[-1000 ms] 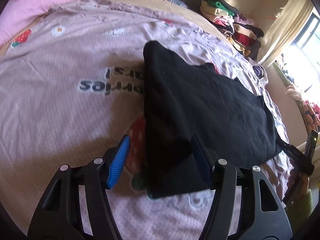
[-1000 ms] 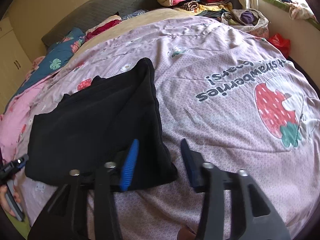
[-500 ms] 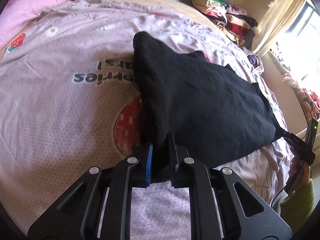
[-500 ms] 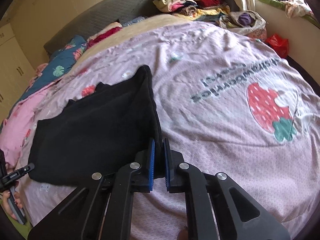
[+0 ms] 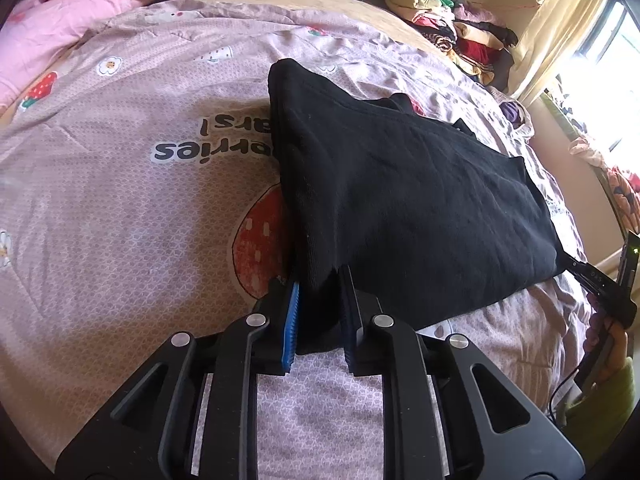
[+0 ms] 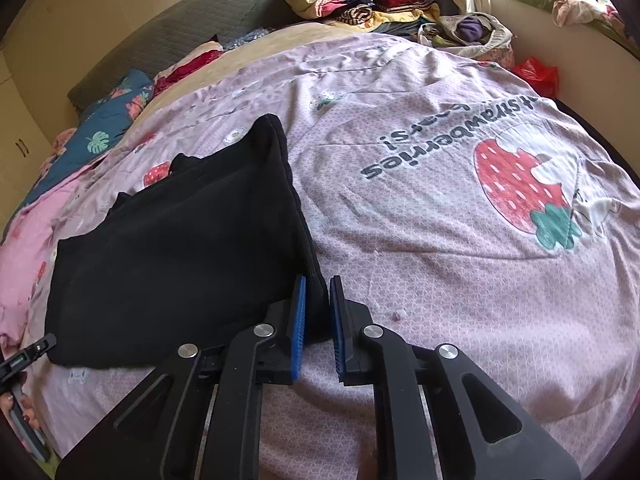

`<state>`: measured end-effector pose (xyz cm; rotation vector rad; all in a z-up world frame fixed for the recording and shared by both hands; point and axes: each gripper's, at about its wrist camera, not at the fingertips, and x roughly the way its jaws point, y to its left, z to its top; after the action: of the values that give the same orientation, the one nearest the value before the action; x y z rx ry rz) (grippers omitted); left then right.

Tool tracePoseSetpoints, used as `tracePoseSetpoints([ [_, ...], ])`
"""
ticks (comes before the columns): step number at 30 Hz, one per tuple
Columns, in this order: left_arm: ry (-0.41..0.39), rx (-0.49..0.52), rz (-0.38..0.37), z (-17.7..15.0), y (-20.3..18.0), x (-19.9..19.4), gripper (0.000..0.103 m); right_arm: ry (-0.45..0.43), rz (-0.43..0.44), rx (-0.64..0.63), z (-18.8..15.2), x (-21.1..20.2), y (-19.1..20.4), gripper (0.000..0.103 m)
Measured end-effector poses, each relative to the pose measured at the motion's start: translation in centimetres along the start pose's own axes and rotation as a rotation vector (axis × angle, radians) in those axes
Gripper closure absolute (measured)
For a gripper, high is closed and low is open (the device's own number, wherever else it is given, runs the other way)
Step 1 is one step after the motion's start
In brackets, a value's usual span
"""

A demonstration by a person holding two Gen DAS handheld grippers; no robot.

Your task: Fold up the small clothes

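The black garment (image 5: 412, 200) lies on the strawberry bedspread (image 5: 120, 220). The left gripper (image 5: 318, 312) pinches one near corner, the right gripper (image 6: 318, 312) the other, both jaws easing slightly apart.

Bed covered by pink strawberry-print duvet (image 6: 440, 240), dark grey quilted headboard (image 6: 192, 32) against cream wall. Pile of folded clothes (image 5: 448, 28) at far corner. Cream curtain (image 5: 560, 28) beside bright sunlit window (image 5: 612, 80). White cupboard (image 6: 16, 120) at left.
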<state>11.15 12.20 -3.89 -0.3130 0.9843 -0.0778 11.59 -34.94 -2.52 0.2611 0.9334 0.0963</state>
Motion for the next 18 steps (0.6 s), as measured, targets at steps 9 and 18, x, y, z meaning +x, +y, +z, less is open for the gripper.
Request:
tracePoseSetpoints([
  [9, -0.002, 0.01, 0.015, -0.5, -0.4, -0.4, 0.088, 0.0, -0.011, 0.021, -0.7, -0.6, -0.2, 0.078],
  [18, 0.009, 0.011, 0.014, -1.1, -0.6, -0.5, 0.078, 0.003, -0.005, 0.027, -1.4, -1.2, -0.4, 0.051],
])
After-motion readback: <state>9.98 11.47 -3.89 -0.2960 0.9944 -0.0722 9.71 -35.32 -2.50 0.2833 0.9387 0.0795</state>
